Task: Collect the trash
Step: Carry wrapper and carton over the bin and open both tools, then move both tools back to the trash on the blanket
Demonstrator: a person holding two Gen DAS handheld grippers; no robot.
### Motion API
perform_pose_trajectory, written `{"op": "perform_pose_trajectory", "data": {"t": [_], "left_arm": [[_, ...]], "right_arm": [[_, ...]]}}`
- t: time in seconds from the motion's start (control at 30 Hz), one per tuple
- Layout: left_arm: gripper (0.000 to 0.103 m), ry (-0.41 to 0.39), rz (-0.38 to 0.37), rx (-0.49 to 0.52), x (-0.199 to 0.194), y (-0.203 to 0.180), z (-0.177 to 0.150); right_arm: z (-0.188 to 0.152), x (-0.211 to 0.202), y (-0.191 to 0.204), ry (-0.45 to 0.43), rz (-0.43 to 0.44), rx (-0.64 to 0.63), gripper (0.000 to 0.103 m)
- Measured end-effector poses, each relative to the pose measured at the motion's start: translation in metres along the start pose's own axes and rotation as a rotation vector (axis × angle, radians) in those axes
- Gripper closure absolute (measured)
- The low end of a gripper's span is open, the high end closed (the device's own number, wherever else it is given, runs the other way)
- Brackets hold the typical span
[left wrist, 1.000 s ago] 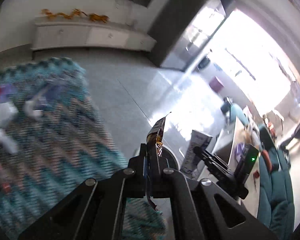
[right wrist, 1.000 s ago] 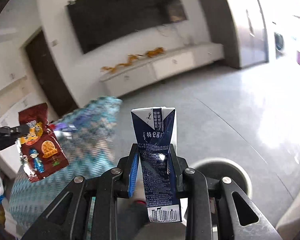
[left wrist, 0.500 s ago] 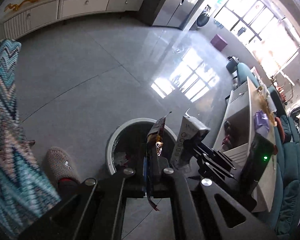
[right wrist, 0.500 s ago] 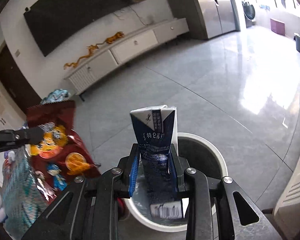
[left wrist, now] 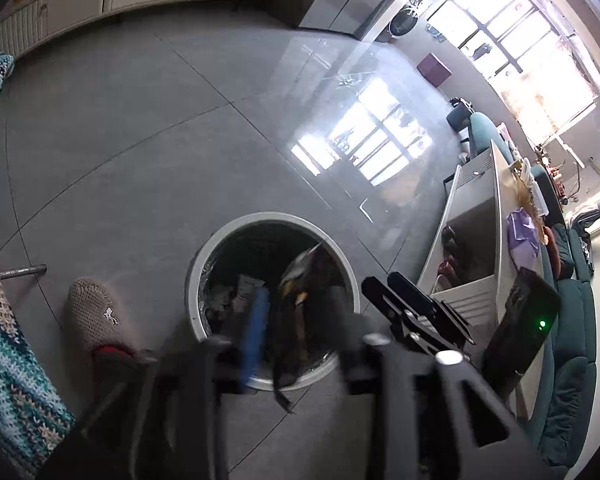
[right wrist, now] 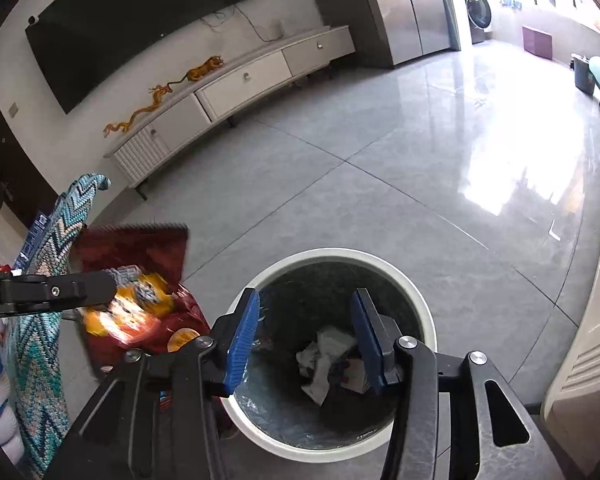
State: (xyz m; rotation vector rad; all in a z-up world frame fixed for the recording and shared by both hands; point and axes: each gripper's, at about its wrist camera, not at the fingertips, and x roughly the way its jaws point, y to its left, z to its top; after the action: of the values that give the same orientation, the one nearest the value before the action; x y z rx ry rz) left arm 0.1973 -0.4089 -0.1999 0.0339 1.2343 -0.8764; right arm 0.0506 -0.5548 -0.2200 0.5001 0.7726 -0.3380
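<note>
Below, right claw (right wrist: 304, 336) spread over bin (right wrist: 420, 304), blurred left claw (left wrist: 296, 320), grip on wrapper (left wrist: 300, 276) unclear

Your red snack wrapper (right wrist: 140, 312) hangs blurred beside the white trash bin (right wrist: 420, 312), where crumpled litter (right wrist: 324, 356) lies.

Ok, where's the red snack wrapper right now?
Right wrist view, lower left: the red snack wrapper hangs at the left claw, just left of the white trash bin, not inside.
</note>
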Motion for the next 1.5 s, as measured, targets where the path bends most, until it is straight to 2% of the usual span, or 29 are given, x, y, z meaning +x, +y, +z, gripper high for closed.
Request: {"op": "perform_pose_trajectory", "data": {"t": [0.23,0.37,0.53,0.6,0.73,0.83,0.97,1.17,1.37,1.5], "left_arm": [[0.052,-0.036,-0.021,0.009,-0.023,0.0,-0.005],[0.052,-0.103,-0.003,0.021,-0.053,0.004,-0.013],[0.052,-0.253,0.077,0.052,-0.113,0.009,-0.027],[0.052,-0.279,0.101,0.066,-0.132,0.011,-0.032],[0.052,-0.313,0.134,0.09,-0.177,0.018,-0.051],[0.052,-0.35,0.159,0.088,-0.205,0.028,-0.069],[0.052,-0.406,0.22,0.081,-0.25,0.05,-0.097],[0.052,-0.463,0.262,0.008,-0.308,0.101,-0.136],[0.052,-0.49,0.304,-0.105,-0.343,0.167,-0.166],[0.052,-0.481,0.309,-0.172,-0.35,0.212,-0.185]], "right_arm": [[-0.005,-0.03,0.012,-0.033,-0.016,-0.026,0.051],[-0.005,-0.05,0.023,-0.057,-0.012,-0.035,0.05],[0.001,-0.08,0.043,-0.119,0.026,-0.061,0.039],[0.005,-0.098,0.059,-0.16,0.043,-0.088,0.035],[0.012,-0.135,0.097,-0.249,0.074,-0.152,0.015],[0.015,-0.159,0.126,-0.3,0.102,-0.194,0.012],[0.018,-0.185,0.162,-0.335,0.174,-0.23,0.011],[0.014,-0.203,0.222,-0.325,0.254,-0.335,0.011],[0.003,-0.206,0.278,-0.291,0.311,-0.443,0.011],[-0.006,-0.194,0.315,-0.242,0.359,-0.509,0.014]]}}
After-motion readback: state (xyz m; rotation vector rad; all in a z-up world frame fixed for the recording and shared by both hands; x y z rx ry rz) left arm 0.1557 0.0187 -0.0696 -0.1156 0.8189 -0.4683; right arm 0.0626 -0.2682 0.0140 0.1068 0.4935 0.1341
